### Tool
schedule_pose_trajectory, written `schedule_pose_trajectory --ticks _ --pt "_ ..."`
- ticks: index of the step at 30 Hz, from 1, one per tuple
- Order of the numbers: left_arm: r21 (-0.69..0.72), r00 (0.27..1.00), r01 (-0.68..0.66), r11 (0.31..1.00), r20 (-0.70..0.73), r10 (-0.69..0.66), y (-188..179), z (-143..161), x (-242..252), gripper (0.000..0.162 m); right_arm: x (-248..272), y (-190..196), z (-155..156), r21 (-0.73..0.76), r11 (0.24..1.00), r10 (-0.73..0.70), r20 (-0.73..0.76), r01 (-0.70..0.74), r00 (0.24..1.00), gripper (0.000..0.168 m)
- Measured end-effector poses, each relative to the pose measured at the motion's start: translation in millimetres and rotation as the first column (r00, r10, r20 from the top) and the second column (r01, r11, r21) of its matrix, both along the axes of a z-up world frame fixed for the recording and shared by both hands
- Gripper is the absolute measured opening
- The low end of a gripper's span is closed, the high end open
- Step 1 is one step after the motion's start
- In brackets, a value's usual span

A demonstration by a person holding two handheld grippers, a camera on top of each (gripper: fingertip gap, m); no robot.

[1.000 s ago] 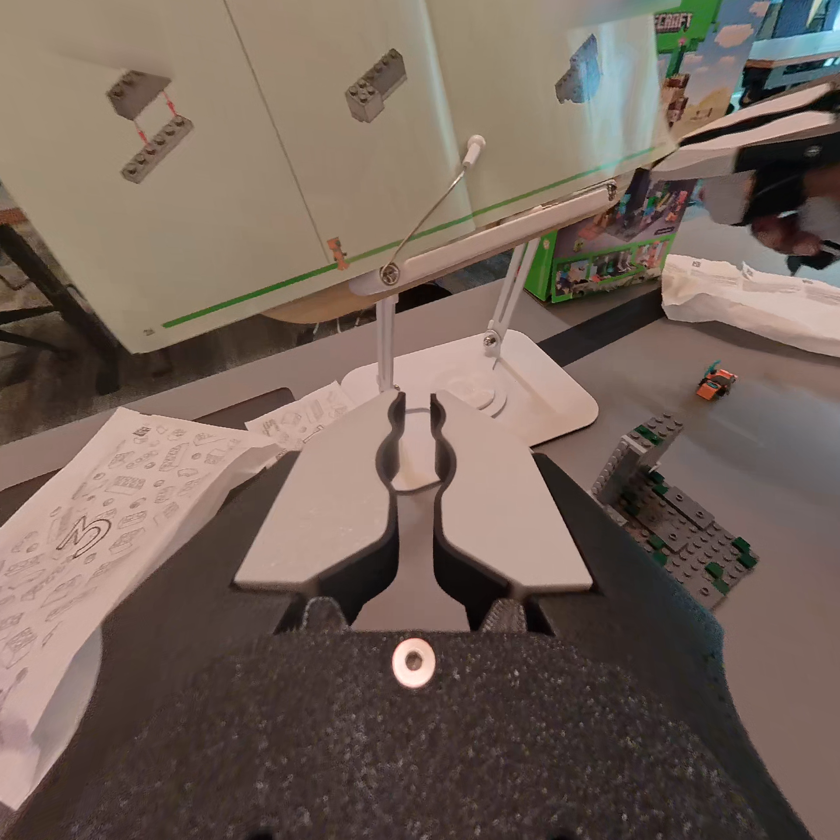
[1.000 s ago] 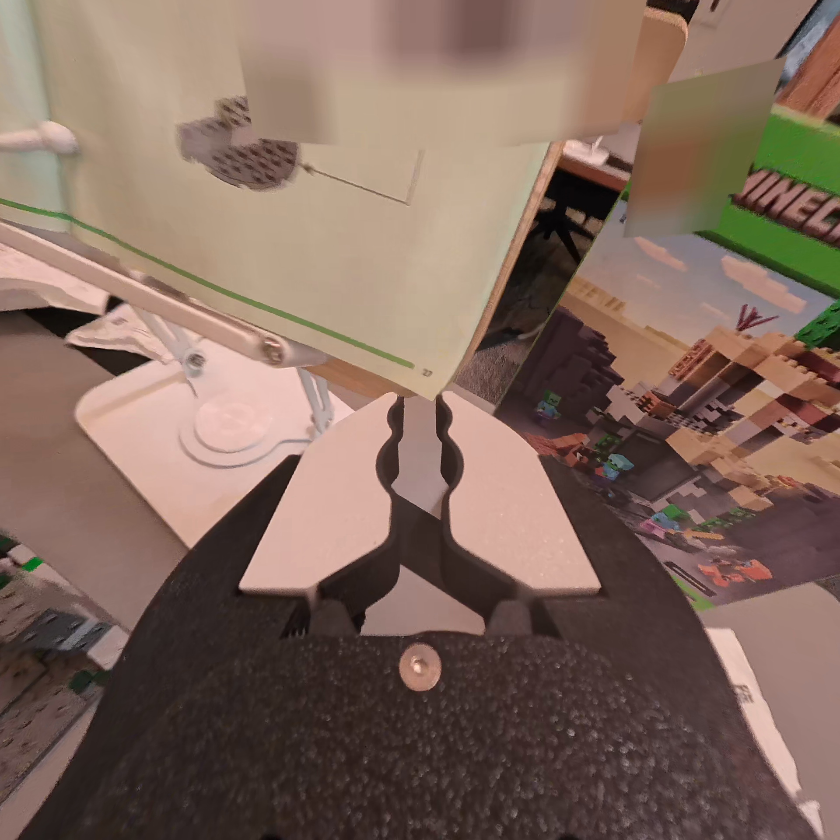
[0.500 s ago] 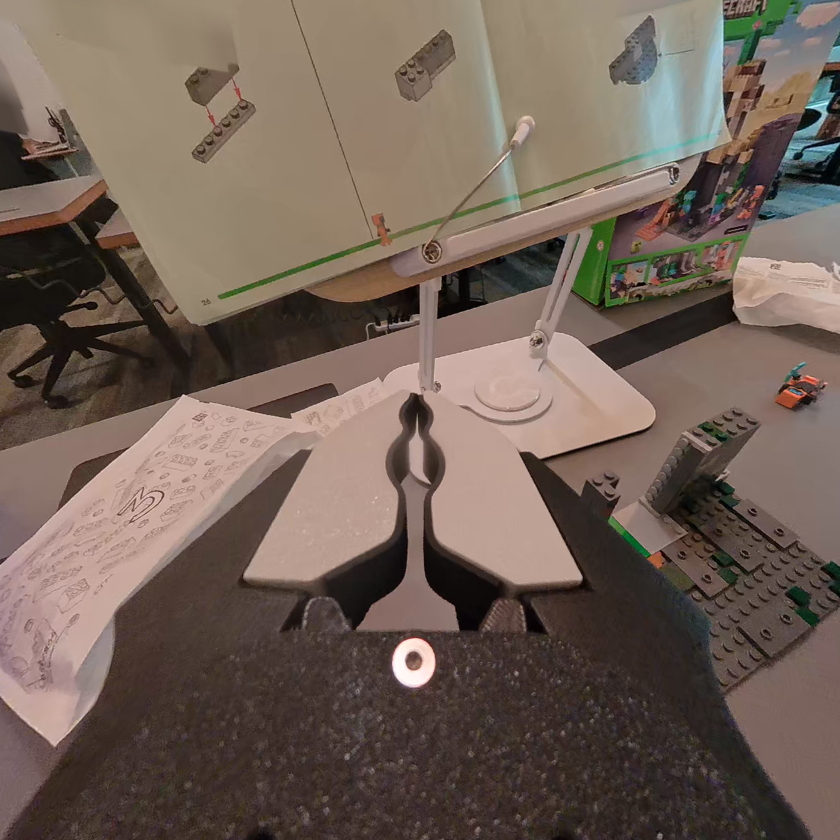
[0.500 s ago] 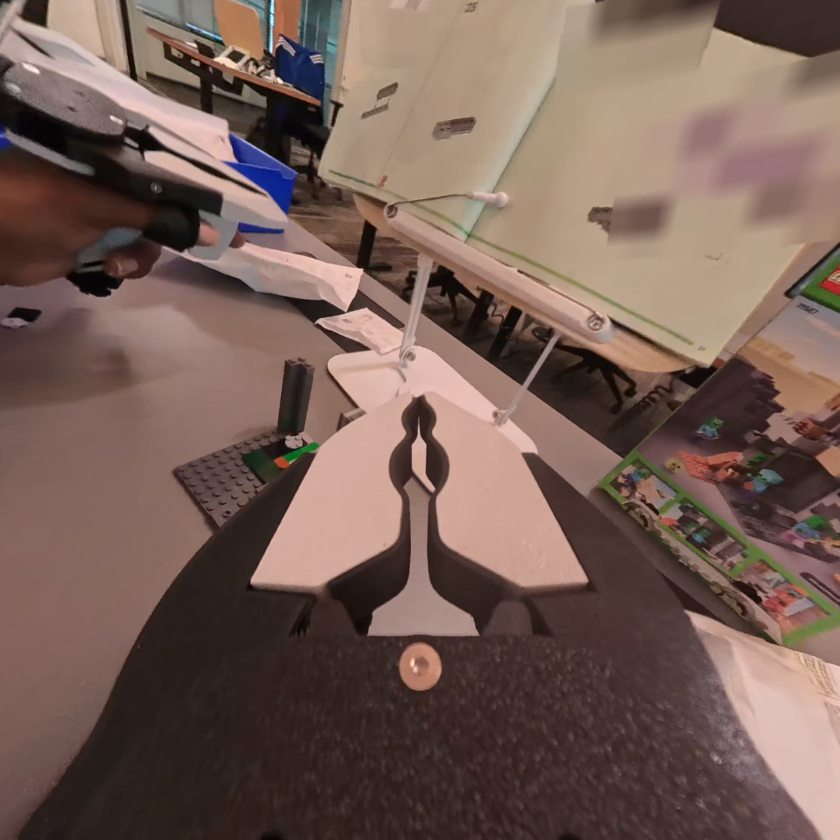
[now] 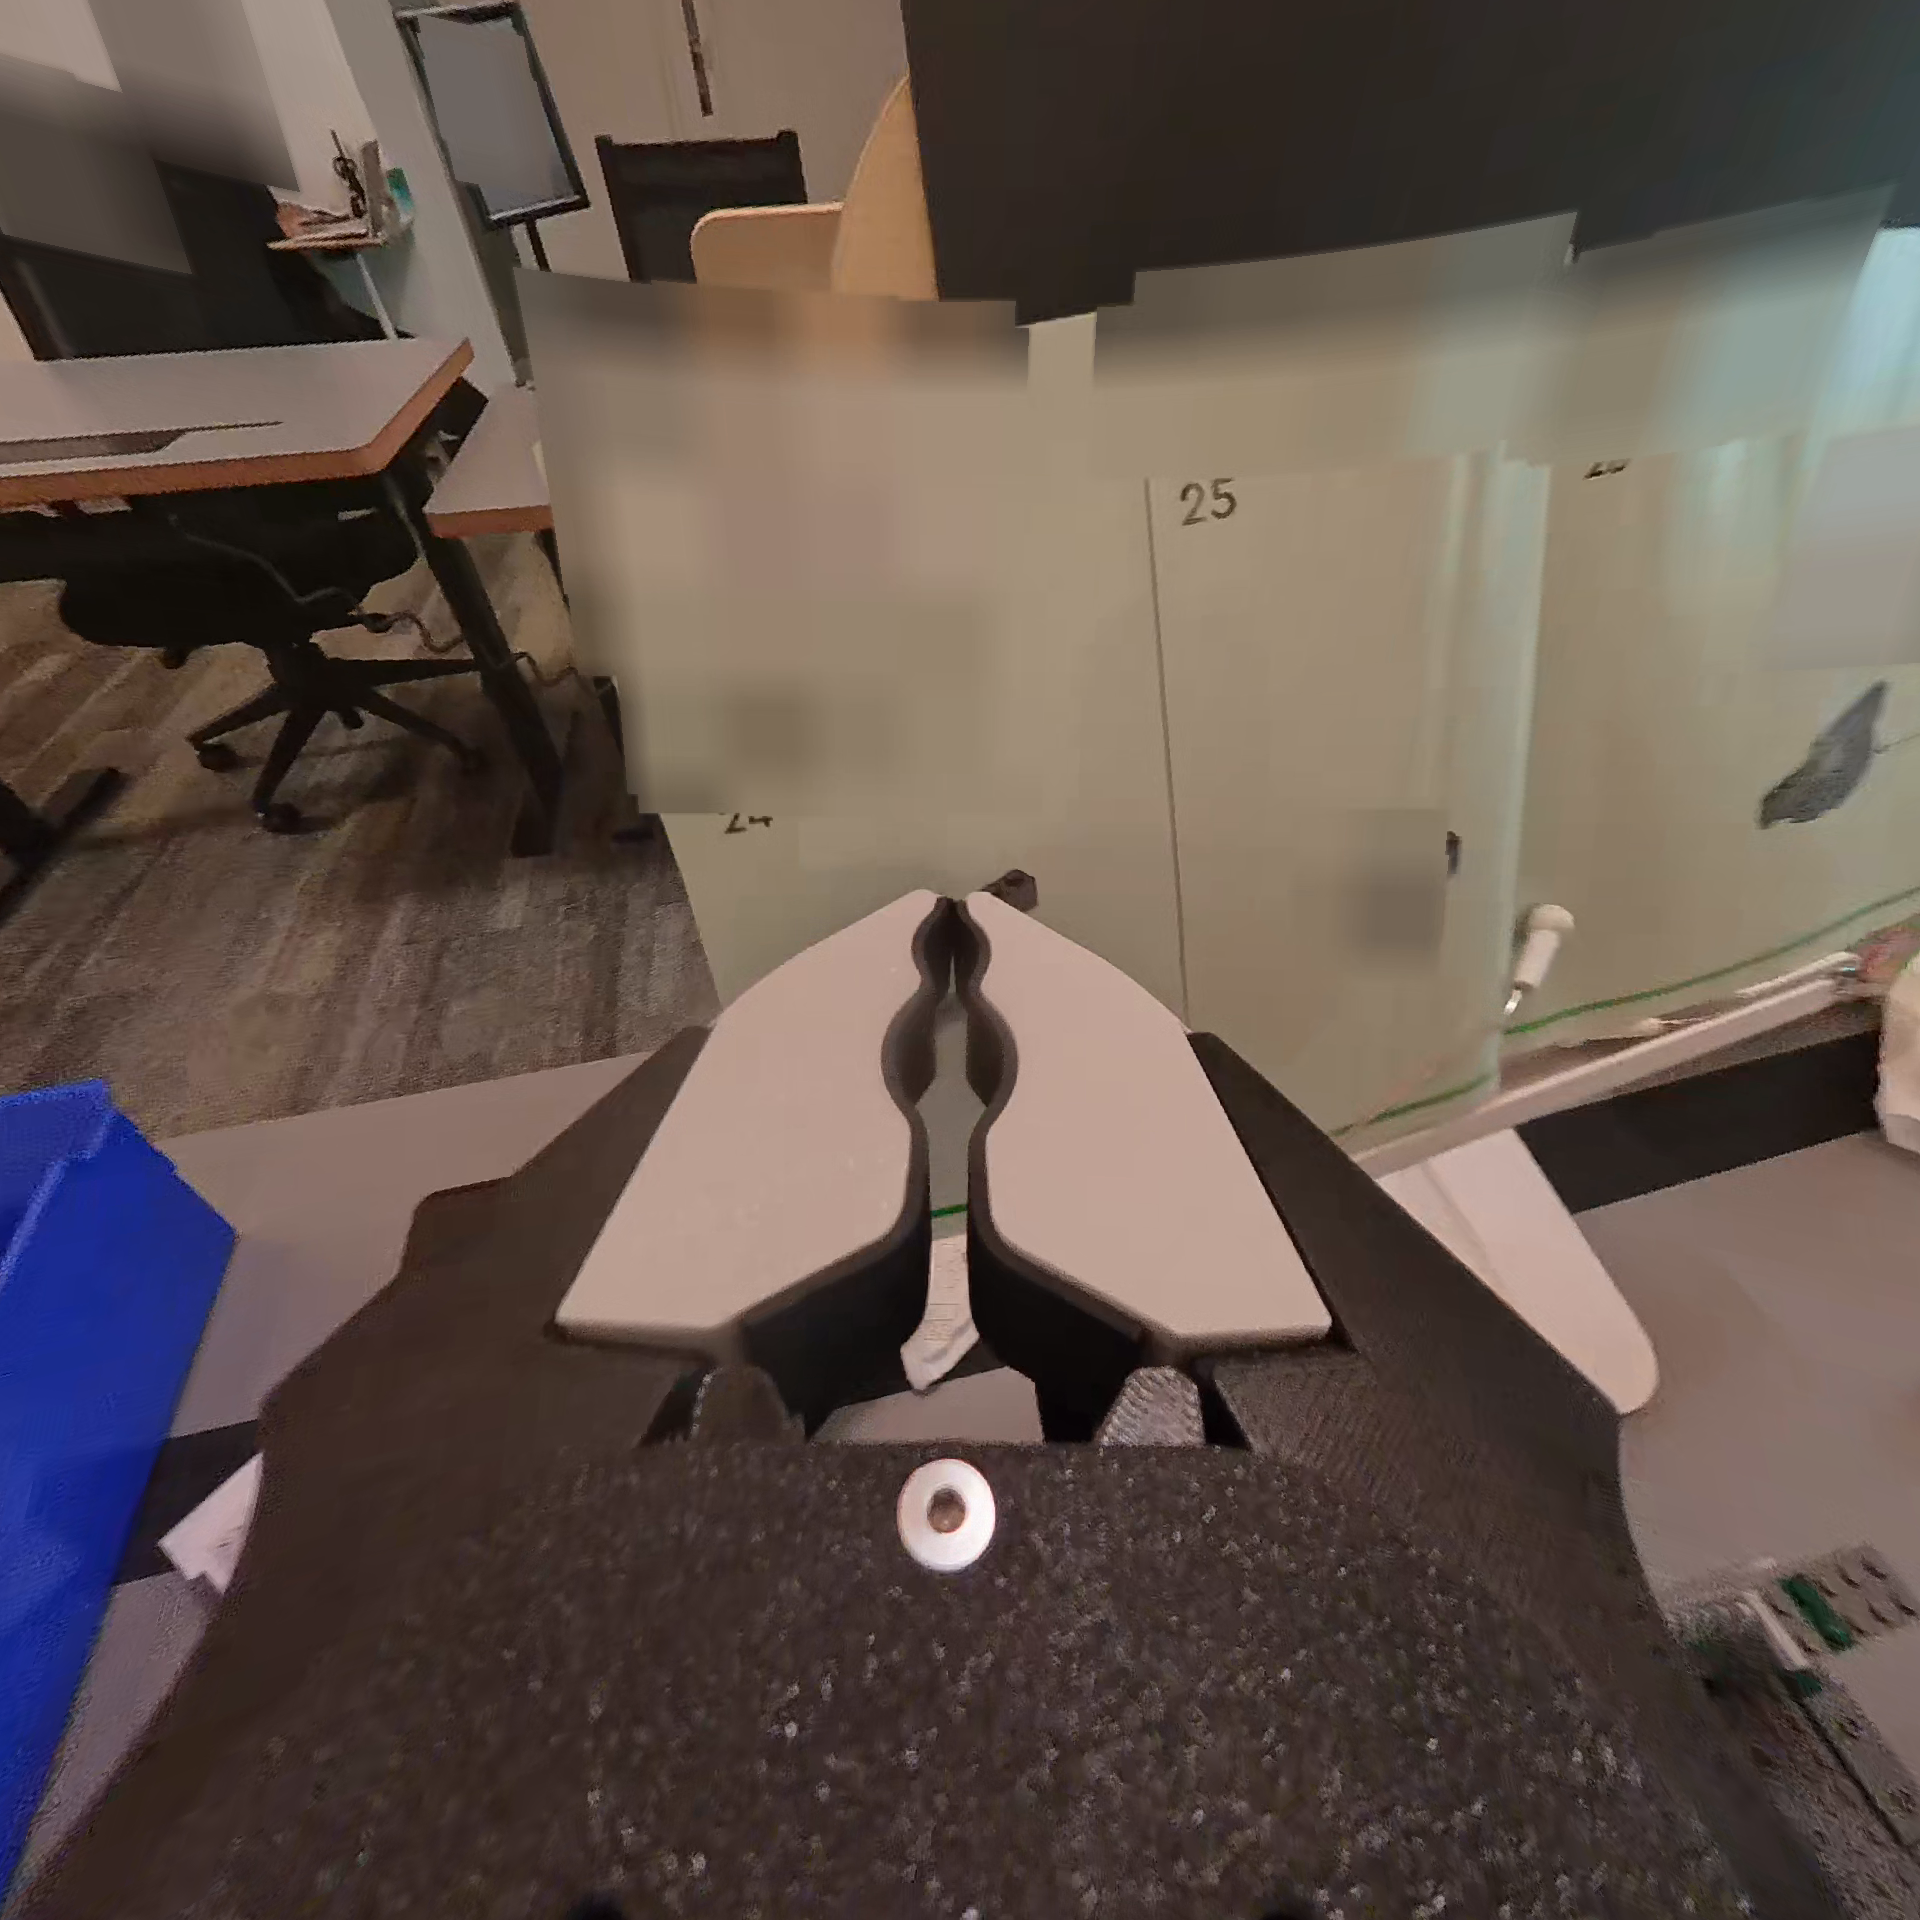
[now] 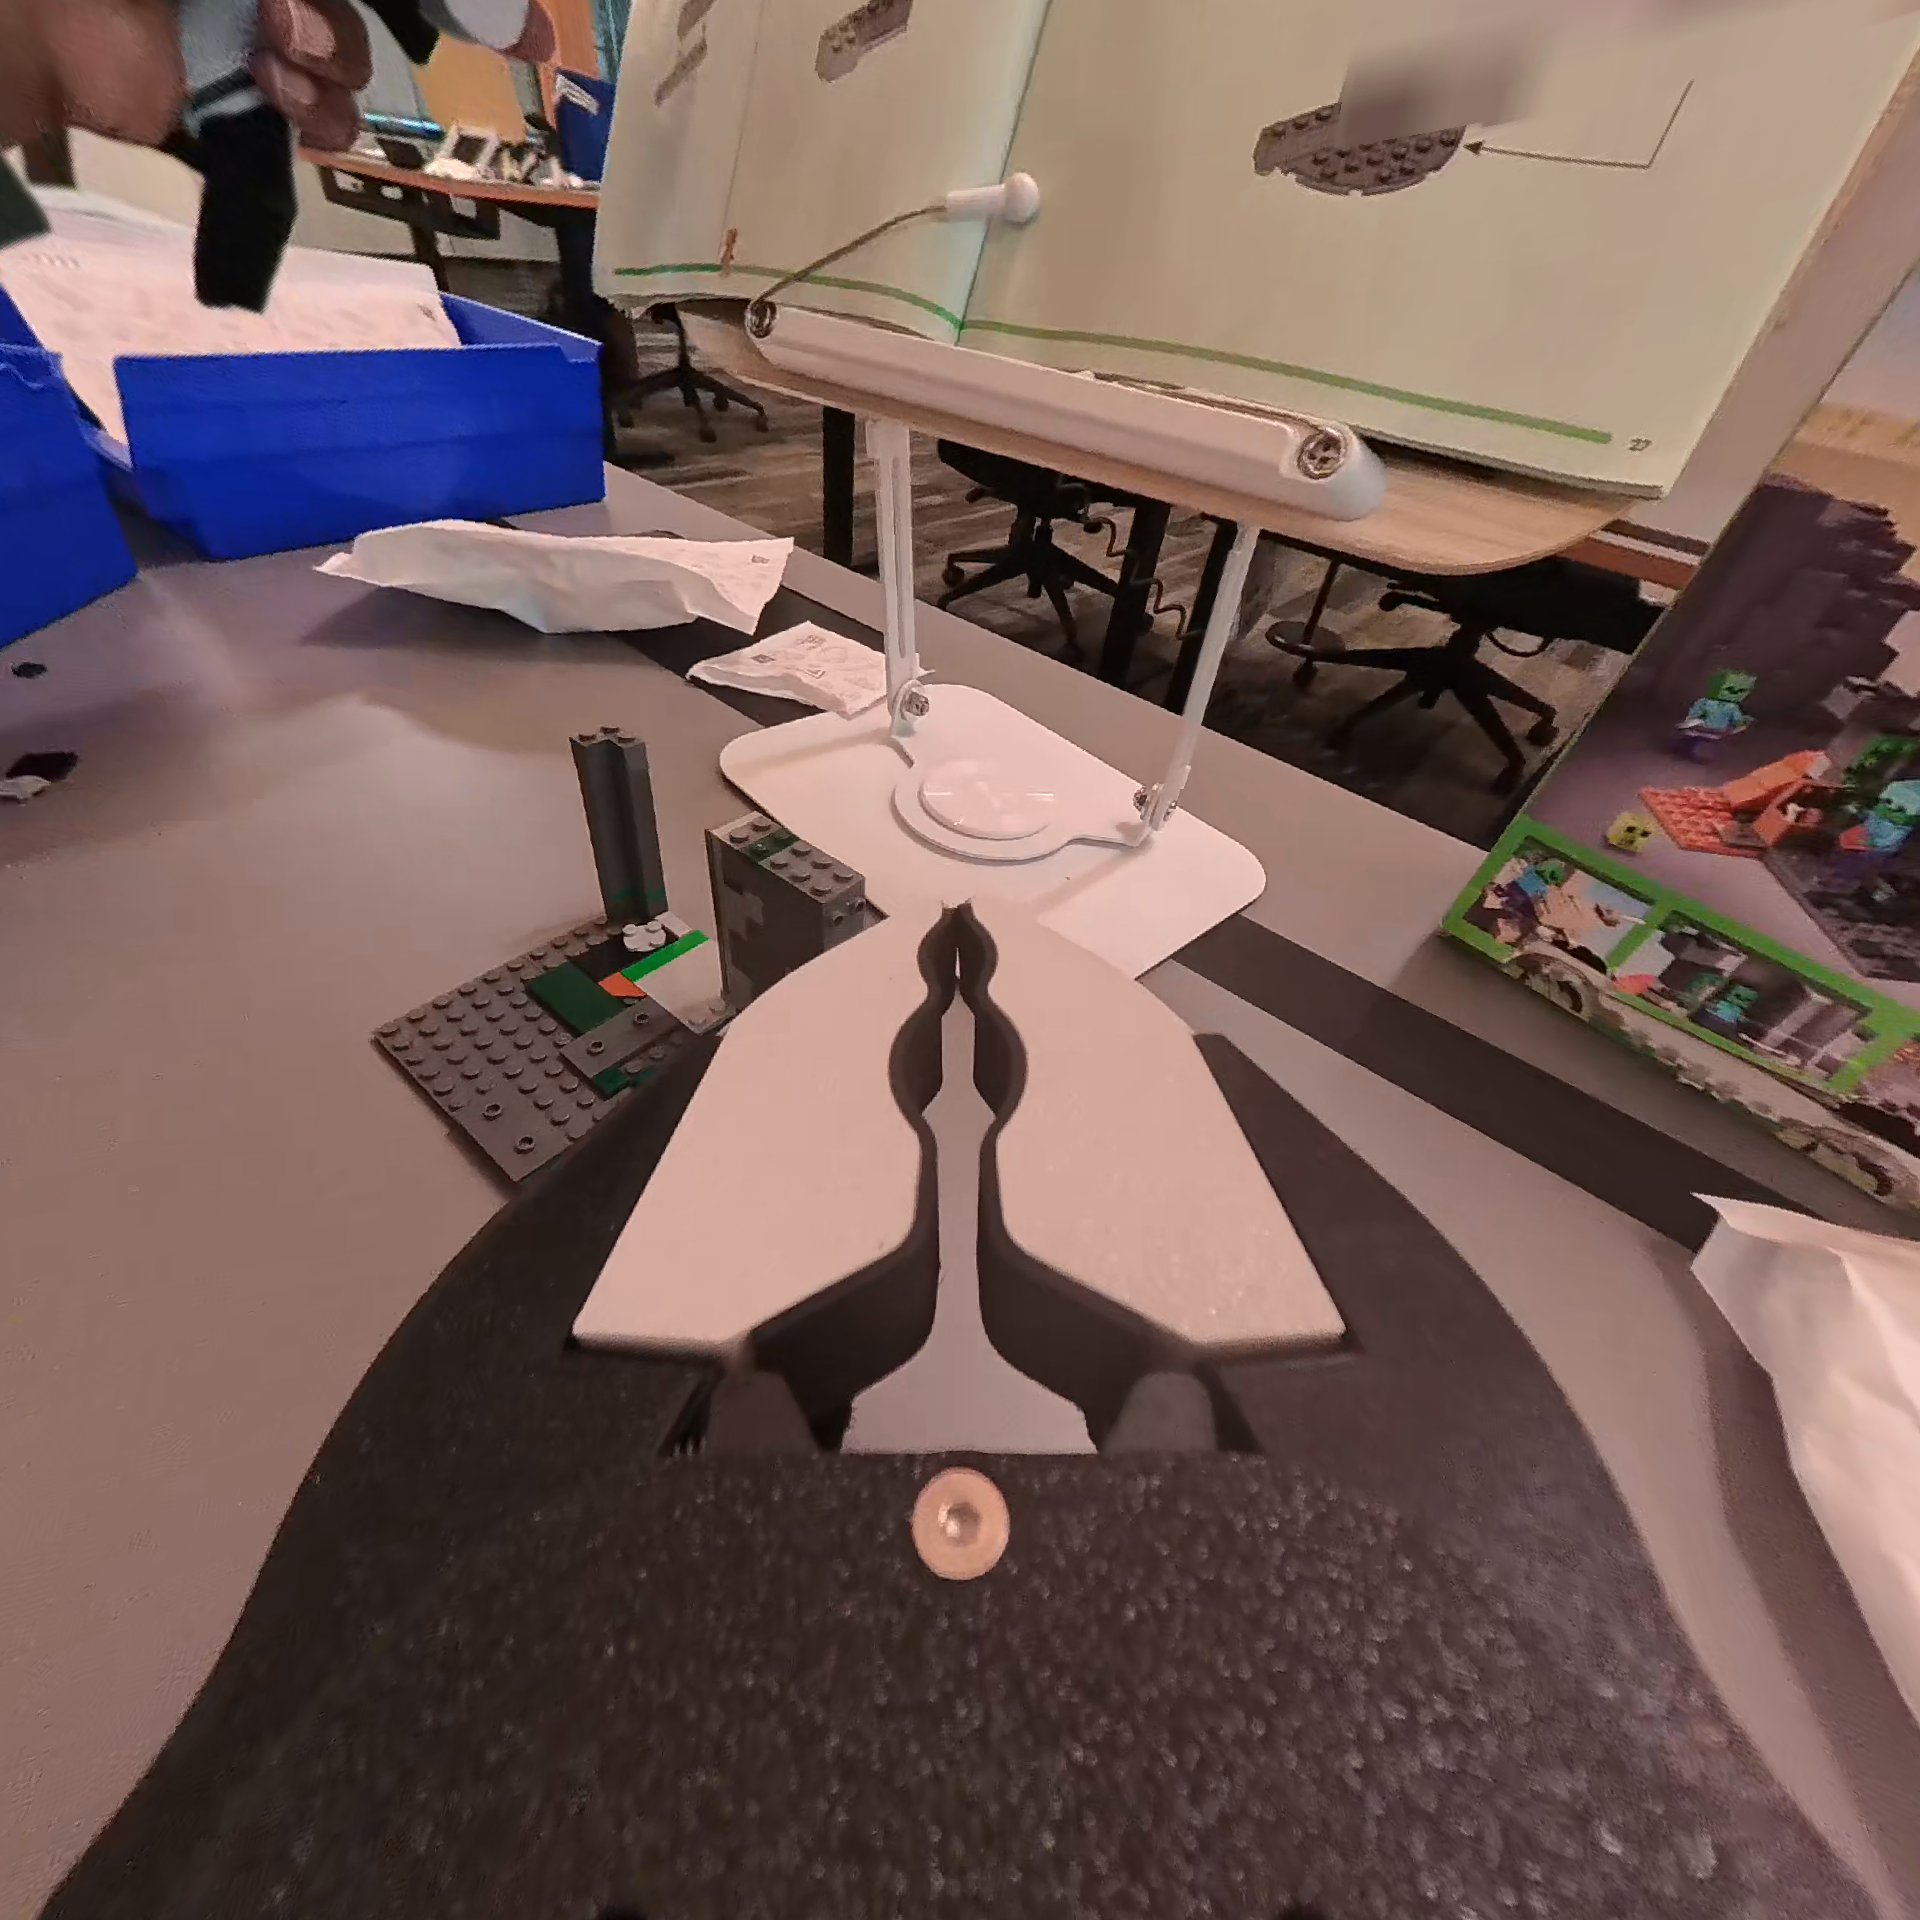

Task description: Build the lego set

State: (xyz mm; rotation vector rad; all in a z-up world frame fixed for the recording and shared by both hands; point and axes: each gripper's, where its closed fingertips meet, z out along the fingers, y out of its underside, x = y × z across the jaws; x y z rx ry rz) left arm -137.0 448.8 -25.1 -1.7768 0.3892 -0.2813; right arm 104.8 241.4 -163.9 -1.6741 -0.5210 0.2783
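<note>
The lego build stands on a dark grey baseplate with a tall grey pillar and a studded grey wall block. My right gripper is shut and empty, held above the table just right of the build. My left gripper is shut and empty, raised and facing the open instruction booklet. Only a corner of the build shows at the lower right of the left wrist view. The left gripper and the hand holding it show at the top left of the right wrist view.
The booklet rests on a white stand behind the build. Blue bins stand at the far left, one also in the left wrist view. White paper bags and the set's box lie around. My hands' fingertips stand some 35 cm from each other.
Both grippers' jaws closed from slightly apart. My left gripper swung up and left, away from the build. My right gripper pulled back from the booklet and box to over the table.
</note>
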Motion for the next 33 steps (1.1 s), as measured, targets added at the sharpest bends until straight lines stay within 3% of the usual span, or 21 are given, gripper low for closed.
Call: schedule_pose_trajectory --ticks 17,33 --pt "0.001 0.999 -0.048 0.999 -0.022 0.048 14 -2 -9 0.0 -11 -3 -13 -0.016 0.998 0.054 0.063 -0.053 0.997 0.0" --pt "0.053 0.997 -0.078 0.996 -0.007 0.078 28 33 -8 0.0 -17 -5 -21 -0.036 0.997 0.078 0.082 -0.075 0.994 0.0"
